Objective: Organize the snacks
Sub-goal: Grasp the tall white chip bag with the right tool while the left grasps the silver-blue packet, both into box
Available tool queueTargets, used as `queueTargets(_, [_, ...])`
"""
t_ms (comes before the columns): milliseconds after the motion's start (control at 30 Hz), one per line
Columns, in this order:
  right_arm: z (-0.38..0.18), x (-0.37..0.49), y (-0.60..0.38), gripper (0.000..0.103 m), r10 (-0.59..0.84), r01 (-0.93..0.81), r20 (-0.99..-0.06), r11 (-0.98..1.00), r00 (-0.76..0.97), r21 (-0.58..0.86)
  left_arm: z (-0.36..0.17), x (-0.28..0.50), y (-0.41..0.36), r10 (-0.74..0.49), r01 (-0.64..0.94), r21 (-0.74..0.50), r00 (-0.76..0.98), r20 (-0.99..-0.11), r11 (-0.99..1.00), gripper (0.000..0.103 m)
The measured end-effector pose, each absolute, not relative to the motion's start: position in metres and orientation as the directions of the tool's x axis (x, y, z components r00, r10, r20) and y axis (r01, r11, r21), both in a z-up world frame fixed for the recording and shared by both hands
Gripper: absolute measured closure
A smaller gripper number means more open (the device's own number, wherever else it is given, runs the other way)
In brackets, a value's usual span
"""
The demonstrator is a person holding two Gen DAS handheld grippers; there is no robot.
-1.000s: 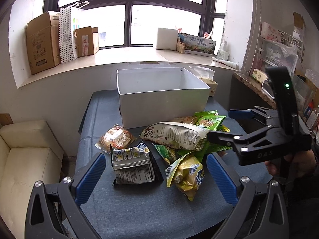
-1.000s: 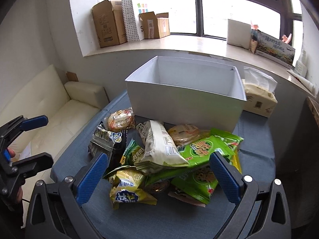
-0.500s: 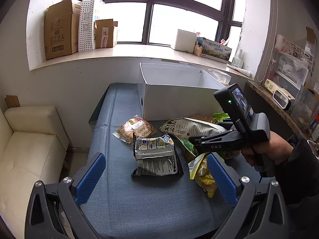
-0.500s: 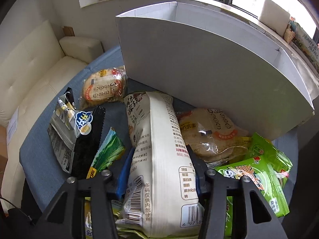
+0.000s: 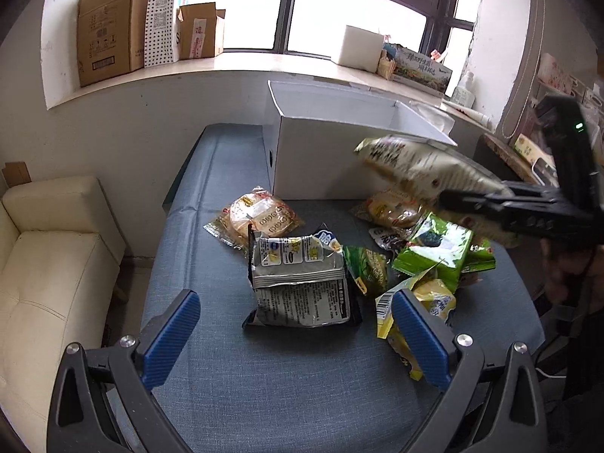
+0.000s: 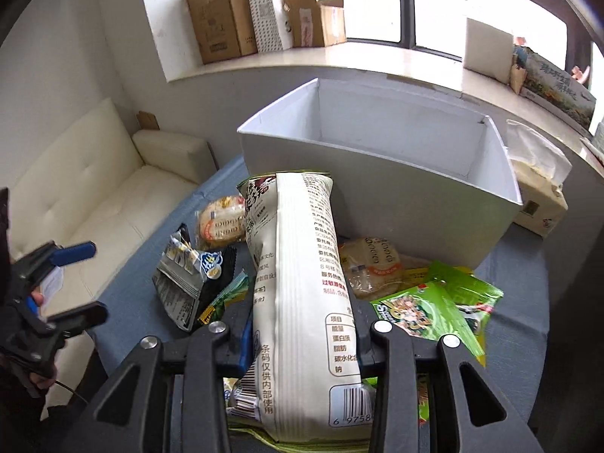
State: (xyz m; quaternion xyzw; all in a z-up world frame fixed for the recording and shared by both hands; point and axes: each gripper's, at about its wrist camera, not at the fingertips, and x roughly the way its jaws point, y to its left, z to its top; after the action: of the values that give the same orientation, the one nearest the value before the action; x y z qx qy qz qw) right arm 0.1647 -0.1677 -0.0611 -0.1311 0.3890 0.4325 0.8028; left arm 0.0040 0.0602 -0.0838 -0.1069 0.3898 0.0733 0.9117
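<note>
A long white snack bag (image 6: 305,302) hangs above the pile, lifted off the blue table (image 5: 226,358). My right gripper (image 6: 302,324) has its jaws closing, pads pressing both sides of the bag; it also shows at the right of the left wrist view (image 5: 472,204). An open white box (image 6: 377,196) stands behind the pile. My left gripper (image 5: 292,302) is open and holds nothing, low over a silver and black packet (image 5: 298,283). On the table lie a round cake packet (image 5: 256,219), green bags (image 5: 438,249) and a yellow bag (image 5: 426,302).
A cream sofa (image 5: 49,264) stands left of the table. Cardboard boxes (image 5: 109,26) sit on the window sill. Right of the white box is a tissue box (image 6: 540,196). A cluttered shelf (image 5: 528,151) lines the right wall.
The right gripper's jaws have closed onto the white bag and raised it off the pile. The left gripper has sunk closer to the silver packet.
</note>
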Motion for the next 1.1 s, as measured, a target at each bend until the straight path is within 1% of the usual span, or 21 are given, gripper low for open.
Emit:
queueTargets(100, [-0.043, 0.152, -0.201, 0.063, 0.629, -0.767, -0.684, 0.622, 0.369, 0.158, -0.101, 0.025, 0.057, 0.059, -0.203, -0.095, 0.644, -0.763, 0.975, 0.000])
queueTargets(233, [-0.035, 0.137, -0.233, 0.063, 0.657, -0.720, -0.625, 0.662, 0.422, 0.209, -0.129, 0.054, 0.056, 0.067, -0.186, -0.052, 0.578, -0.813, 0.981, 0.000])
queueTargets(300, [-0.036, 0.132, -0.244, 0.063, 0.659, -0.699, -0.610, 0.678, 0.440, 0.229, -0.142, 0.067, 0.056, 0.080, -0.189, -0.030, 0.546, -0.834, 0.982, 0.000])
queueTargets(433, [-0.044, 0.128, -0.251, 0.063, 0.667, -0.667, -0.599, 0.692, 0.444, 0.276, -0.155, 0.083, 0.055, 0.088, -0.189, -0.016, 0.527, -0.845, 0.982, 0.001])
queueTargets(467, [-0.047, 0.127, -0.249, 0.063, 0.668, -0.663, -0.600, 0.693, 0.441, 0.284, -0.155, 0.085, 0.055, 0.079, -0.187, -0.025, 0.529, -0.845, 0.982, 0.010])
queueTargets(500, [-0.050, 0.128, -0.250, 0.063, 0.667, -0.659, -0.602, 0.694, 0.438, 0.289, -0.154, 0.087, 0.055, 0.070, -0.186, -0.036, 0.529, -0.846, 0.982, 0.024])
queueTargets(533, [-0.053, 0.128, -0.248, 0.063, 0.665, -0.657, -0.606, 0.696, 0.436, 0.290, -0.154, 0.088, 0.056, 0.077, -0.196, -0.032, 0.523, -0.849, 0.980, 0.024])
queueTargets(567, [-0.055, 0.128, -0.248, 0.063, 0.662, -0.656, -0.611, 0.697, 0.434, 0.289, -0.153, 0.087, 0.057, 0.075, -0.201, -0.037, 0.521, -0.851, 0.979, 0.029])
queueTargets(600, [-0.057, 0.128, -0.248, 0.063, 0.661, -0.655, -0.614, 0.697, 0.431, 0.290, -0.151, 0.084, 0.058, 0.061, -0.200, -0.053, 0.527, -0.847, 0.978, 0.031])
queueTargets(700, [-0.063, 0.125, -0.247, 0.063, 0.668, -0.661, -0.615, 0.689, 0.419, 0.298, -0.141, 0.070, 0.065, 0.067, -0.219, -0.066, 0.550, -0.833, 0.973, 0.033])
queueTargets(767, [-0.064, 0.123, -0.246, 0.063, 0.671, -0.664, -0.615, 0.685, 0.415, 0.300, -0.129, 0.057, 0.070, 0.046, -0.225, -0.104, 0.573, -0.818, 0.969, 0.034])
queueTargets(900, [-0.062, 0.121, -0.243, 0.063, 0.684, -0.668, -0.603, 0.676, 0.412, 0.310, -0.090, 0.038, 0.075, 0.040, -0.216, -0.127, 0.635, -0.772, 0.968, 0.034])
queueTargets(1000, [-0.060, 0.127, -0.240, 0.063, 0.693, -0.657, -0.590, 0.676, 0.414, 0.333, -0.056, 0.039, 0.073, 0.009, -0.172, -0.144, 0.673, -0.740, 0.975, 0.034])
queueTargets(1100, [-0.050, 0.139, -0.235, 0.063, 0.691, -0.650, -0.576, 0.685, 0.436, 0.330, -0.026, 0.053, 0.065, 0.019, -0.146, -0.115, 0.693, -0.721, 0.983, 0.034])
